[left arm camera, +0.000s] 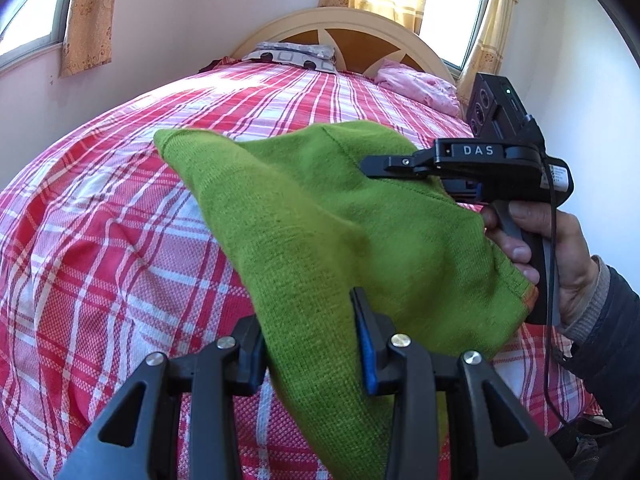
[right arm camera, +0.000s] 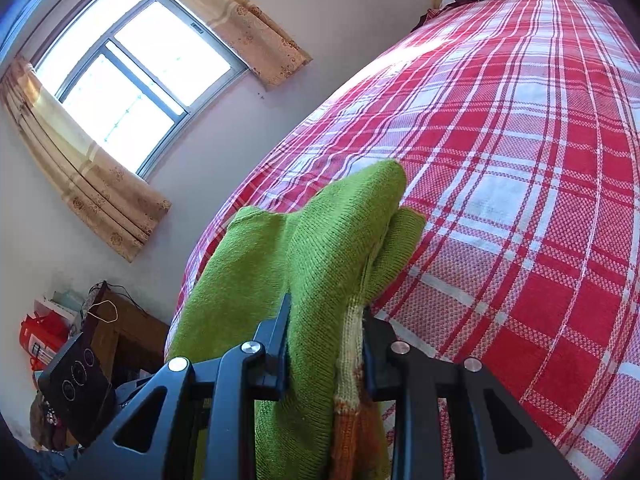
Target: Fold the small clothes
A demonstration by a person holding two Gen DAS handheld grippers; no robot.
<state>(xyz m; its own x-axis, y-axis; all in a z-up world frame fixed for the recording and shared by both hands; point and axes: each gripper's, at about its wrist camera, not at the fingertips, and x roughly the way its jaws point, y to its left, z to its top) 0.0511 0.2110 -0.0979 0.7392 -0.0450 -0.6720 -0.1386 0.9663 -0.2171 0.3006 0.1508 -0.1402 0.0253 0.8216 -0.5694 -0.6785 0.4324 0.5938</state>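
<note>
While both the left claw (left arm camera: 310, 344) and right claw (right arm camera: 326, 344) pinch the green knit garment (left arm camera: 320, 216) aloft, its edges hang above the plaid bed (left arm camera: 120, 200).

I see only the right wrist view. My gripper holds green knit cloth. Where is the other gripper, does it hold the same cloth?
Observer: Yes. The left gripper has its fingers around the green garment at the nearer end.
Operator: How does my gripper look from there?
Observer: The right gripper pinches the garment's far upper edge; a bare hand grips its handle.
Operator: What lies beyond the bed's right side?
Observer: A crumpled pink cloth lies near the headboard.
</note>
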